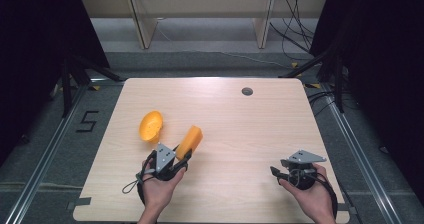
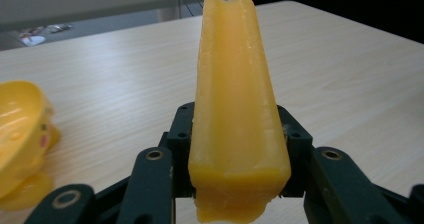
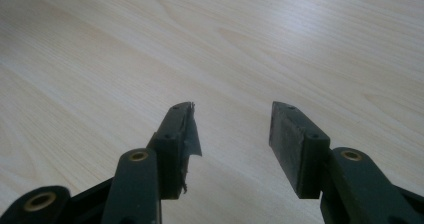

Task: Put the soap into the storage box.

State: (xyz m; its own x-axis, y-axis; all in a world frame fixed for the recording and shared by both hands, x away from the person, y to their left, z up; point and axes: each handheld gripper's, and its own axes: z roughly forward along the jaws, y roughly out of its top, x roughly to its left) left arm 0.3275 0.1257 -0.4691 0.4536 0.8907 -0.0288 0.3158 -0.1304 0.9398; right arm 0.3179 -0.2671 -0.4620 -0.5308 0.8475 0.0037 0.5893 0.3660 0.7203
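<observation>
Gripping a waxy, orange-yellow block [image 2: 235, 109] squarely between its jaws, the left gripper [image 1: 181, 157] holds it beside a yellow bowl [image 1: 150, 125]; the right gripper [image 3: 232, 134], jaws wide apart, faces the pale wood-grain table [image 1: 240, 129] in a dark-curtained room.

black two-jaw grippers [image 1: 184, 156] with brass-ringed pivots, grey three-cornered plates.

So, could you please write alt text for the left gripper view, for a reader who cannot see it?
A long yellow-orange bar is clamped between the black jaws of the left hand-held gripper, pointing away over a pale wooden table. A yellow bowl-like dish sits at the left edge.
</observation>
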